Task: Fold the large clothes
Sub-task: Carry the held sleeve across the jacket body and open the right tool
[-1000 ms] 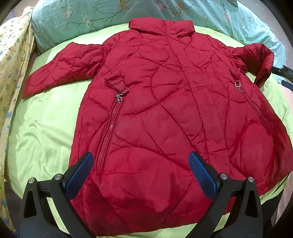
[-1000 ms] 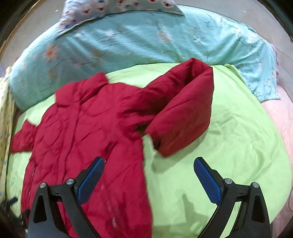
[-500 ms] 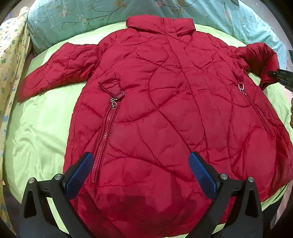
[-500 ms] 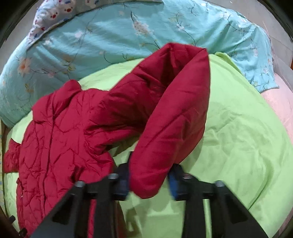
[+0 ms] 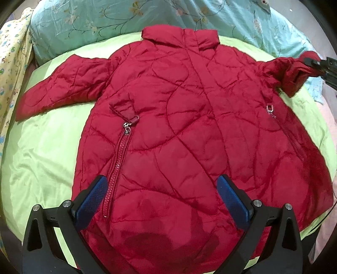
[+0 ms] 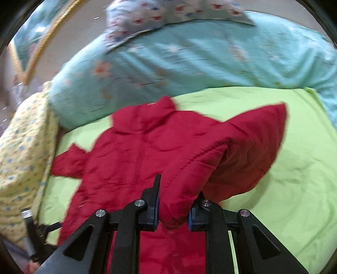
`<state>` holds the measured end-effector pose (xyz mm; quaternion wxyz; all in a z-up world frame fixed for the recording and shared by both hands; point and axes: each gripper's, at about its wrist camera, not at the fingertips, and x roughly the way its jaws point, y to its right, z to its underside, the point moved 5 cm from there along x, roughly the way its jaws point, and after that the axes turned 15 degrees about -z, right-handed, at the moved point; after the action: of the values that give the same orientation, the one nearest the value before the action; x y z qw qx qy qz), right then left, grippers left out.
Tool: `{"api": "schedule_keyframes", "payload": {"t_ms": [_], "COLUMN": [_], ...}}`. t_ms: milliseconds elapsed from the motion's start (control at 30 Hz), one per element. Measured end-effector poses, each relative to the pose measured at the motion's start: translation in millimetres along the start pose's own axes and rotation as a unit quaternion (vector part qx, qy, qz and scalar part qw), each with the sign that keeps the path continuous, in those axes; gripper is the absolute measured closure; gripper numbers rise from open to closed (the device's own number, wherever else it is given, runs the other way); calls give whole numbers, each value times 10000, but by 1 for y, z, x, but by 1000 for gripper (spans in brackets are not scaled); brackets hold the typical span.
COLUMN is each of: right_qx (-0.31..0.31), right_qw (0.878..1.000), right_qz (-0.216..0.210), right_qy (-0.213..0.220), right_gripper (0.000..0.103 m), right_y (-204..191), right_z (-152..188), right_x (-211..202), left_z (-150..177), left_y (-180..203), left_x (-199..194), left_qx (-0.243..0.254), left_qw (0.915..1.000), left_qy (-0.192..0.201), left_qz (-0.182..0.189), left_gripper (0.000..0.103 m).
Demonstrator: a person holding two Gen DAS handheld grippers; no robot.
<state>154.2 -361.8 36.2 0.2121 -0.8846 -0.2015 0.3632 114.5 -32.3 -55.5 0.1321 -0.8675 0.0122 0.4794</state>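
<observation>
Yellow patterned cloth [image 5: 12, 63], far left. Left gripper [image 5: 162, 195]: fingers spread, hovering above hem. Red quilted jacket [image 5: 185, 126]: front-up on green sheet [image 5: 42, 158]. Right gripper [image 6: 172, 212]: clamped on sleeve cuff [image 6: 174, 210], apparently lifted; view blurred.

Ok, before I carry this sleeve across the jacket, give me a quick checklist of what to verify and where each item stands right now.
1. Right gripper has the sleeve: ok, jaws closed on its cuff end.
2. Sleeve lifted off the green sheet: ok near the cuff; the elbow part may rest on it, cannot tell.
3. Left gripper free to help: ok, jaws open, hovering over the lower part of the jacket, holding nothing.
4. Jacket body lying flat: ok, spread out front up, collar toward the blue floral bedding.
5. Other sleeve laid out: ok, stretched sideways on the sheet.
6. Grip depth on the cuff: cannot tell, right view is blurred.
</observation>
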Motion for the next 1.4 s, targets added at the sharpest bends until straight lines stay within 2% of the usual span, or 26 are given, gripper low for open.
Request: {"api": "schedule_keyframes", "payload": {"t_ms": [133,367,533,733,1033,1133,1200,1267,1333,1400], "right_qx": [-139,-168,-8,232,631,859,1007,1082,1214,1258], "right_qw": [9983,9877,9741,9574,9336,9280,9276,9314,9287,9301], "right_qz": [-499,-1341,-1951,-2426,-2966,-3097,-3125,-3043,-3076,-3048], "right_qy": [-265,-784,-1142,-1548,-1908,-1885,-1782,-1679,-1680,-1619], "right_gripper": [85,85,85,85,85,78,60,50,50,50], "right_y": [-36,-87,-105,-117,-122,-115,-107,-97,-91,-84], "right_z": [-5,-8,-8,-4,1,-3,-6,-8,-7,-8], "right_x": [24,78,122,175,232,240,241,240,242,238], "left_z": [-9,-35,-47,-55,-63,-73,-80,-89,-101,-111], "left_y": [-8,-19,-20,-22,-33,-40,-43,-44,-43,-41], "left_x": [-8,-24,-12,2,44,59,68,76,83,91], "left_qx": [-111,-316,-402,-492,-701,-843,-926,-998,-1025,-1020], "left_qw": [9995,9950,9928,9912,9901,9885,9875,9869,9857,9870], "left_qy": [135,569,529,550,285,235,231,211,280,285], "left_qz": [267,760,1001,1094,1179,1236,1254,1249,1306,1205], "left_gripper": [0,0,0,0,0,0,0,0,0,0]}}
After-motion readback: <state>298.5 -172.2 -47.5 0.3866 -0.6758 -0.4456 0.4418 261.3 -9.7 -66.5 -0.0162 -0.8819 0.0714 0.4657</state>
